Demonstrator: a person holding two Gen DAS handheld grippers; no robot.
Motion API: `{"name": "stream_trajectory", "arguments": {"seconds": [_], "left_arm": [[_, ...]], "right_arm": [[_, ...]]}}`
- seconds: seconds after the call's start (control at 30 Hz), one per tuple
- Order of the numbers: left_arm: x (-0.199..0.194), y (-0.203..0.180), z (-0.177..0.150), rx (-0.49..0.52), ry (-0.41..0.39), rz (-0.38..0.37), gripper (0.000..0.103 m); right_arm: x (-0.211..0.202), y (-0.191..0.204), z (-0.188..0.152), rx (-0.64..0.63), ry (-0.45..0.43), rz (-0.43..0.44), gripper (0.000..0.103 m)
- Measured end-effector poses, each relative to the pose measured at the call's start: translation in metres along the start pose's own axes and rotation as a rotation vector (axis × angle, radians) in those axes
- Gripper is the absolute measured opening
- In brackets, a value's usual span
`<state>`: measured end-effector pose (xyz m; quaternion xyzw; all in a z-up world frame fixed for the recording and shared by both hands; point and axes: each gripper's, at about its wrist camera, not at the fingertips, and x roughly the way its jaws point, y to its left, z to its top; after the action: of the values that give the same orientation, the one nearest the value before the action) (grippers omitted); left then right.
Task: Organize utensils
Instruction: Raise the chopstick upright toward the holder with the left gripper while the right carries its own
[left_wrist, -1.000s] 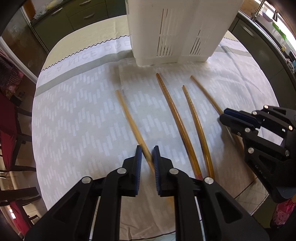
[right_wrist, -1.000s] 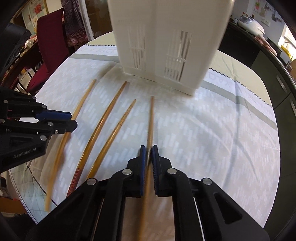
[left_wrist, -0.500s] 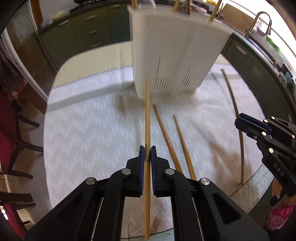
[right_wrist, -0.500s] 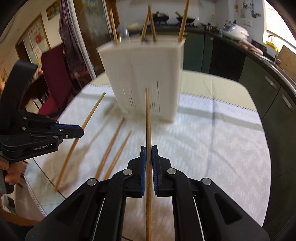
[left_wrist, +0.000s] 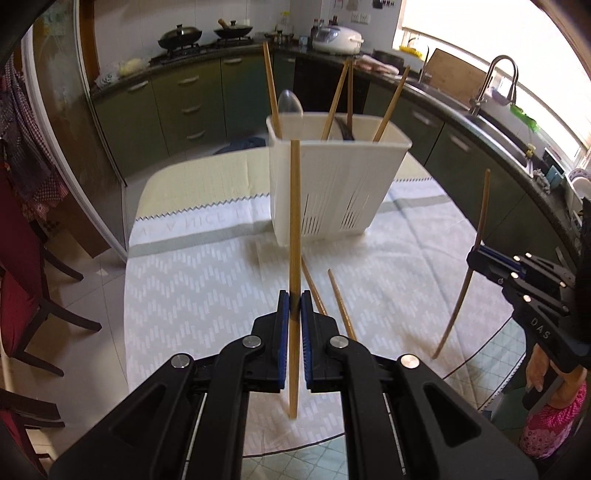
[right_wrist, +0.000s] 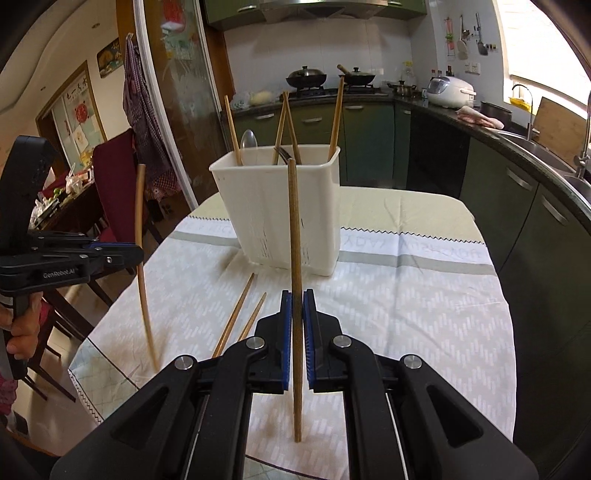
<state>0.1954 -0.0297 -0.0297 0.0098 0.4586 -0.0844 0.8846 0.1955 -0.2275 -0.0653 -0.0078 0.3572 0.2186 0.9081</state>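
Note:
A white slotted utensil holder (left_wrist: 338, 184) (right_wrist: 280, 206) stands on the table with several wooden chopsticks and a spoon in it. My left gripper (left_wrist: 294, 302) is shut on a wooden chopstick (left_wrist: 294, 221), held upright above the table in front of the holder; it also shows in the right wrist view (right_wrist: 139, 229). My right gripper (right_wrist: 296, 306) is shut on another wooden chopstick (right_wrist: 294, 229), also upright; it shows in the left wrist view (left_wrist: 480, 229). Two chopsticks (left_wrist: 338, 299) (right_wrist: 240, 310) lie on the cloth between the grippers.
The round table has a white patterned cloth (left_wrist: 207, 295) (right_wrist: 406, 302). Dark red chairs (left_wrist: 22, 295) (right_wrist: 114, 173) stand to the left. Green kitchen cabinets (left_wrist: 177, 107) and a counter with a sink (left_wrist: 491, 110) ring the back and right.
Both grippers have lifted a chopstick each off the cloth and tilted them upright, rising and pulling back from the holder. Two chopsticks stay on the table.

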Motion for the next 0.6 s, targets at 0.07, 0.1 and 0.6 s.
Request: {"name": "stream_trajectory", "arguments": {"seconds": [0.07, 0.1, 0.6], "left_arm": [[-0.006, 0.000, 0.000, 0.001, -0.011, -0.003, 0.006], [-0.009, -0.001, 0.001, 0.000, -0.017, -0.004, 0.006], [-0.017, -0.003, -0.001, 0.020, -0.032, -0.007, 0.006]], "right_arm": [[-0.004, -0.001, 0.000, 0.005, -0.009, 0.000, 0.007], [-0.005, -0.001, -0.001, 0.007, -0.011, 0.000, 0.007], [-0.016, 0.002, -0.001, 0.004, -0.042, 0.003, 0.007]]}}
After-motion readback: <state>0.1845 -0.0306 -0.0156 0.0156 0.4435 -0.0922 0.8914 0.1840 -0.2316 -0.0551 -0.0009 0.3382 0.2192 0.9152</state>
